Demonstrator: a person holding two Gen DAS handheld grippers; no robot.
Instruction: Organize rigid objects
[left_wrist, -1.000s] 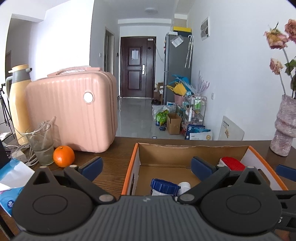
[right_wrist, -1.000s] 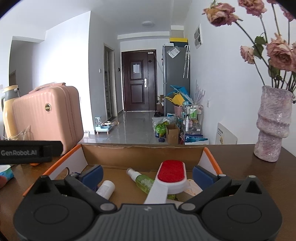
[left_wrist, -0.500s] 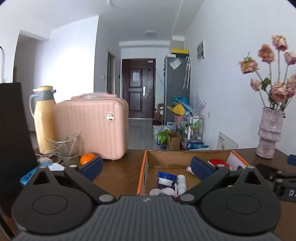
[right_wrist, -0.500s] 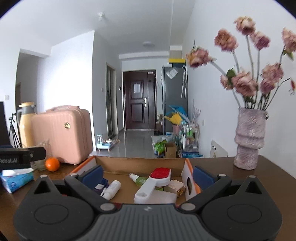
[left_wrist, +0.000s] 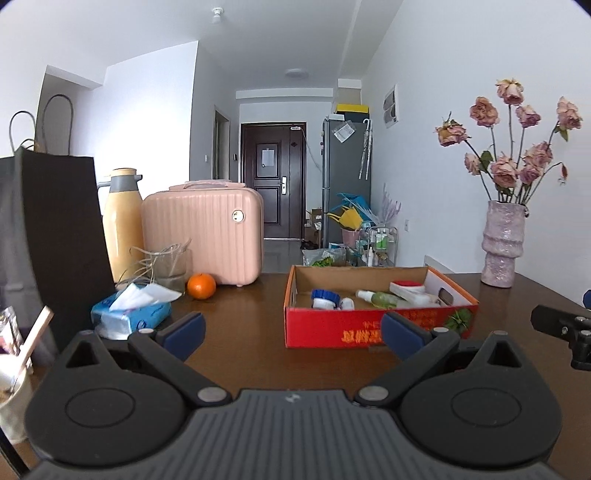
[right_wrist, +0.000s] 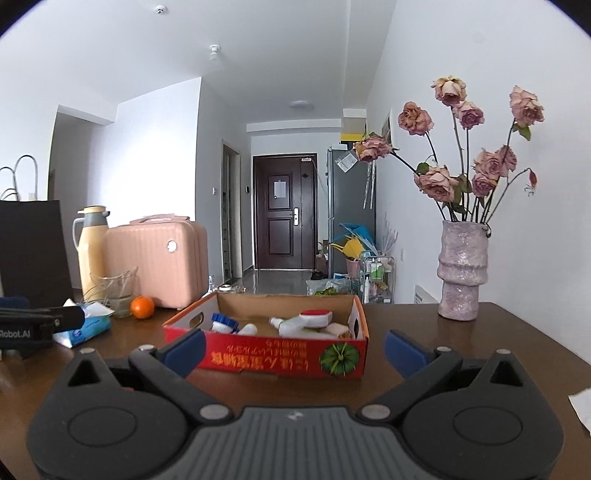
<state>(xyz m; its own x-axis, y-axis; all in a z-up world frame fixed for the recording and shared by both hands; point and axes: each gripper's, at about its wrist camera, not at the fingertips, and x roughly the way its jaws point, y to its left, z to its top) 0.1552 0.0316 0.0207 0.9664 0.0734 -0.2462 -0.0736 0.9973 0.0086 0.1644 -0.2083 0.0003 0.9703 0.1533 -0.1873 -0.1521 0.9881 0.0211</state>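
A red cardboard box sits on the brown table. It holds a red-and-white brush, a green spray bottle, a blue-capped jar and a white bottle. My left gripper is open and empty, in front of the box. My right gripper is open and empty, also in front of it. Each gripper's body shows at the edge of the other's view.
On the left stand a pink suitcase, a yellow thermos, a glass cup, an orange, a tissue pack and a black paper bag. A vase of dried roses stands at the right.
Both grippers have pulled back from over the box toward the near edge of the table. The whole box and more of the table now show.
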